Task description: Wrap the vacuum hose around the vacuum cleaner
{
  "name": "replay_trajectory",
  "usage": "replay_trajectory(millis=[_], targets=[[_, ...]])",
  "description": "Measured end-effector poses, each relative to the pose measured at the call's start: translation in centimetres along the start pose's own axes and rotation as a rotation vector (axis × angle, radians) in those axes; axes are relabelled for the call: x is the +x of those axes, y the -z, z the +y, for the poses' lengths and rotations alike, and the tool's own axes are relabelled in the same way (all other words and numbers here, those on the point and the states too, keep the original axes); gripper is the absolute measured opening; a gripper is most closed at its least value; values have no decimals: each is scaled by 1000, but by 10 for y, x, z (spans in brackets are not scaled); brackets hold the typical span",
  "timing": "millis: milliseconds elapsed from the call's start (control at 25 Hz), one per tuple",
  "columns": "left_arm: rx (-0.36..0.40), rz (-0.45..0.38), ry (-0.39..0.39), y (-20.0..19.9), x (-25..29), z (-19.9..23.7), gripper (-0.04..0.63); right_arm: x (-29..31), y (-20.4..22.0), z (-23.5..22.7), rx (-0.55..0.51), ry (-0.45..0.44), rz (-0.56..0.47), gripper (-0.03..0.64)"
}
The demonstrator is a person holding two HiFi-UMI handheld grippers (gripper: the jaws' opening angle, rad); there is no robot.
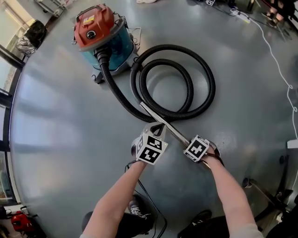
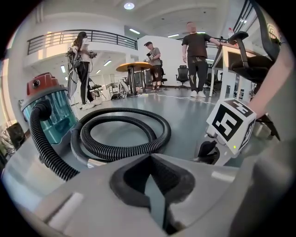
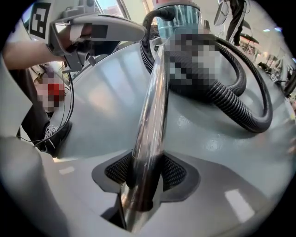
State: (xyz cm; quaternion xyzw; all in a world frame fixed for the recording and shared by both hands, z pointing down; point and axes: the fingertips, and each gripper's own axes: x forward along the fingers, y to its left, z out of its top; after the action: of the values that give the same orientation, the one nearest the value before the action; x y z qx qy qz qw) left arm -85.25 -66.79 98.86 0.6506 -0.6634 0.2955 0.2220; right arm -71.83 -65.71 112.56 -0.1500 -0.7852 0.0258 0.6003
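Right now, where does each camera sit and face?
Head view: on the person's head, facing steeply down at vacuum cleaner and hose; both forearms show.
Left gripper view: on left gripper, facing the hose; right arm shows.
Right gripper view: on right gripper, along its clamped metal tube; left gripper shows.
All share the hose.

floor [image 1: 70, 139]: glossy grey | round wooden table [image 2: 134, 67] | balcony railing [image 2: 101, 34] | ceiling light [image 2: 129, 6]: on | office chair [image 2: 252, 60]
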Motion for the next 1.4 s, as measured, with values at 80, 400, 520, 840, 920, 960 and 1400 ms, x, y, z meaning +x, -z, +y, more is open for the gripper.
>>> replay_trajectory(millis=[80,400,520,840,920,960,1400], targets=[[-4,9,6,4,5,0,0,5,-3,-6,-6,13,-40,195],[-22,19,17,10,16,2,0,8,0,-5,1,40,-75,190],[-17,5,23,7,15,0,0,9,2,-6,-10,61,-95,198],[-6,-49,63,-12,-1,-3,0,0,-2,1,25,41,-200,325],[-4,-80,81,-22,-9,-6,0,-11,-6,0,31,56,-225,324],[-3,-97,88,-30,-14,-7,0,-18,-9,-1,36,66,-244,322],[-29,-245,159,-189,-158,-7,0,-276,-101,34,101,253,-582,23]])
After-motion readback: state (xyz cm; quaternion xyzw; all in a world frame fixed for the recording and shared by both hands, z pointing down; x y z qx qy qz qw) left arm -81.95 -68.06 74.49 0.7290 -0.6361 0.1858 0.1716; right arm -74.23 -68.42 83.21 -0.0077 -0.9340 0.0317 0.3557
